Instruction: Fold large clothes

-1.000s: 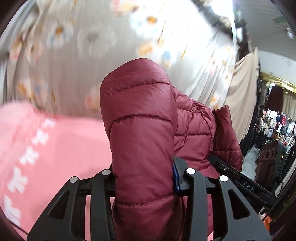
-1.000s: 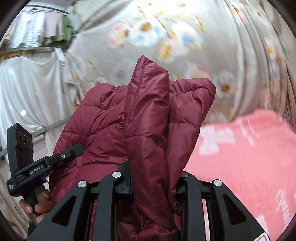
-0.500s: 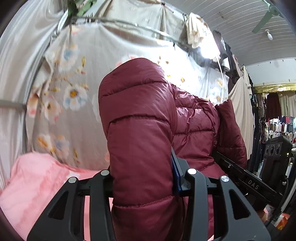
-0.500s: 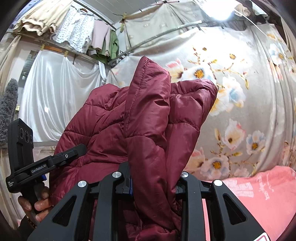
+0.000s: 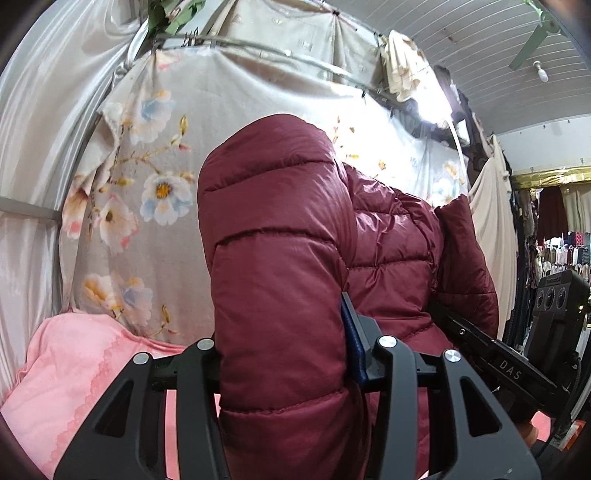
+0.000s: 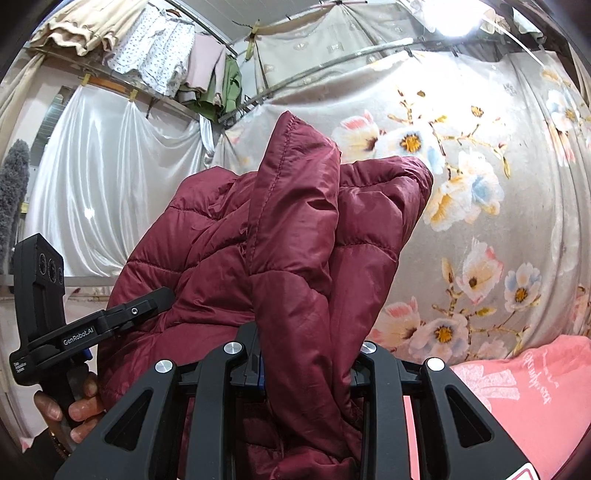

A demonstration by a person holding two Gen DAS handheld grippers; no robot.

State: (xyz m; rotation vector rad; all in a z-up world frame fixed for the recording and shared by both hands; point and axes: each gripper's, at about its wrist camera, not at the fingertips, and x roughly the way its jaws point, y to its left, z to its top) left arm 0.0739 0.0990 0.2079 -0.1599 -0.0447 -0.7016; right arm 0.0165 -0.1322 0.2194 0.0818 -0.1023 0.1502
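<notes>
My left tongs are easing open around a padded jacket fold; right tongs stay clamped on its edge. Jacket now lifted, pink bedspread dropped to 7 o'clock, ready to lay flat.

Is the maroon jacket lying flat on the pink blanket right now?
No, the maroon puffer jacket stands bunched up between the right gripper's fingers, raised in front of the floral sheet, with the pink blanket lower down.

Sharp, bright frames, blown-out glare from a top lamp, heavy fisheye bending, dark corners.
</notes>
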